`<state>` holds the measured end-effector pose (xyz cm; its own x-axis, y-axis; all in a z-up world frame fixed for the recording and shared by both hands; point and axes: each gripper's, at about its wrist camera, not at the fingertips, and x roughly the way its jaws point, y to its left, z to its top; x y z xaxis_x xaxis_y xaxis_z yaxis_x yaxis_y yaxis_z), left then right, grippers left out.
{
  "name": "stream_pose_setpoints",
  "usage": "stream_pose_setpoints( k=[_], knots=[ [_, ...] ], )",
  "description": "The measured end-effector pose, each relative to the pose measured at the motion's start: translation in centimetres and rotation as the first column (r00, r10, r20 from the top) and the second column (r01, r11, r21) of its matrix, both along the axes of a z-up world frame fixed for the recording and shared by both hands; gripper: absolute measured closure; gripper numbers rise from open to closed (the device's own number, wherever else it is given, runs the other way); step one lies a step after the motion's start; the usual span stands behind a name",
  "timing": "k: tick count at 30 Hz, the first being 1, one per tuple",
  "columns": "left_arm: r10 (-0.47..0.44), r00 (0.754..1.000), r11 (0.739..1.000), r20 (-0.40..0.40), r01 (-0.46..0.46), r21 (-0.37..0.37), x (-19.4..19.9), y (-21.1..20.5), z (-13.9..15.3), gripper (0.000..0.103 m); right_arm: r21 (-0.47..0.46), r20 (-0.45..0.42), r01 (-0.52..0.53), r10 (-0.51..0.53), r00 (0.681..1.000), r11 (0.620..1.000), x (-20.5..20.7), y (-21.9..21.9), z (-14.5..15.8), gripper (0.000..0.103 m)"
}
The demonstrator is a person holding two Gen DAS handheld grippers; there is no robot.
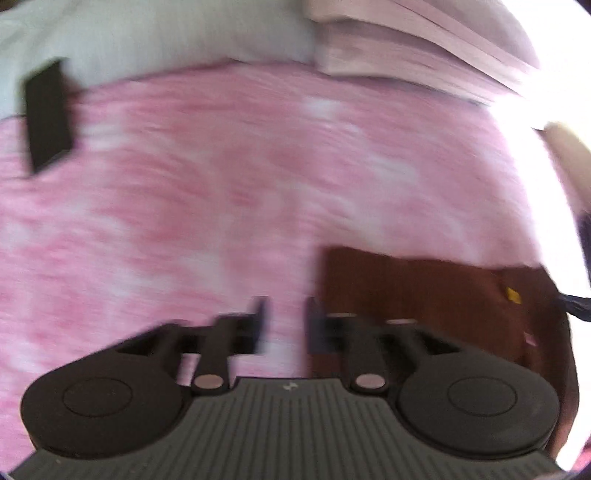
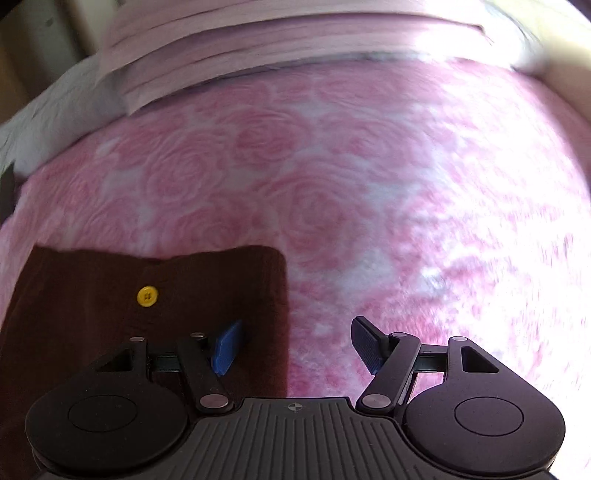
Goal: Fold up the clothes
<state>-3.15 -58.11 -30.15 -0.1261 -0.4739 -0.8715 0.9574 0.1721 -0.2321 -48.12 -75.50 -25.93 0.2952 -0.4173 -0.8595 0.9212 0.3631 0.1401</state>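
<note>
A dark brown garment (image 2: 110,314) with a yellow button (image 2: 147,296) lies flat on a pink rose-patterned blanket (image 2: 295,166). My right gripper (image 2: 295,347) hangs open over the garment's right edge. Its blue-padded left finger (image 2: 227,347) is above the cloth and its other finger above the blanket. In the blurred left wrist view the same garment (image 1: 424,295) sits at the lower right, with its button (image 1: 512,295) near the far side. My left gripper (image 1: 286,325) is open just off the garment's left edge, and only blanket (image 1: 221,184) shows between its fingers.
A stack of folded pale pink cloth (image 2: 295,40) (image 1: 424,48) lies along the blanket's far edge. White bedding (image 1: 166,33) is at the far left. A flat black rectangular object (image 1: 48,118) rests on the left side.
</note>
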Motion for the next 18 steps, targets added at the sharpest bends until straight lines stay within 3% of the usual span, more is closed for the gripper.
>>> stream_pose_setpoints(
  k=[3,4,5,7,11,14,18],
  knots=[
    [-0.102,0.995,0.993,0.000,0.102,0.058,-3.5,-1.4,-2.2,0.057,0.012,-0.003,-0.007,0.007,1.000,1.000,-0.3,0.4,-0.1,0.035],
    [-0.127,0.992,0.989,0.014,0.125,0.082,-4.3,-1.7,-3.0,0.067,0.014,-0.003,-0.010,0.010,1.000,1.000,-0.5,0.5,0.0,0.035],
    [-0.149,0.987,0.985,0.055,0.143,0.094,-5.0,-1.8,-3.5,0.088,0.016,-0.004,-0.010,0.011,1.000,1.000,-0.7,0.6,0.1,0.035],
    [-0.159,0.983,0.986,0.092,0.152,0.075,-5.1,-1.8,-2.9,0.095,0.018,-0.005,-0.008,0.008,1.000,1.000,-1.2,0.8,0.4,0.035],
    [-0.032,0.992,0.999,0.122,0.033,-0.004,-1.9,0.2,0.0,0.096,-0.015,0.014,0.011,-0.010,1.000,1.000,-1.8,0.9,1.3,0.035],
    [0.053,0.992,0.999,0.116,-0.054,0.005,1.1,1.7,0.1,0.096,-0.001,0.046,0.012,-0.012,0.999,1.000,-1.5,0.8,1.1,0.035],
    [0.087,0.990,0.995,0.115,-0.091,0.029,2.9,2.2,-0.7,0.096,0.028,0.071,-0.049,0.047,0.996,0.998,0.2,1.0,0.0,0.035]
  ],
)
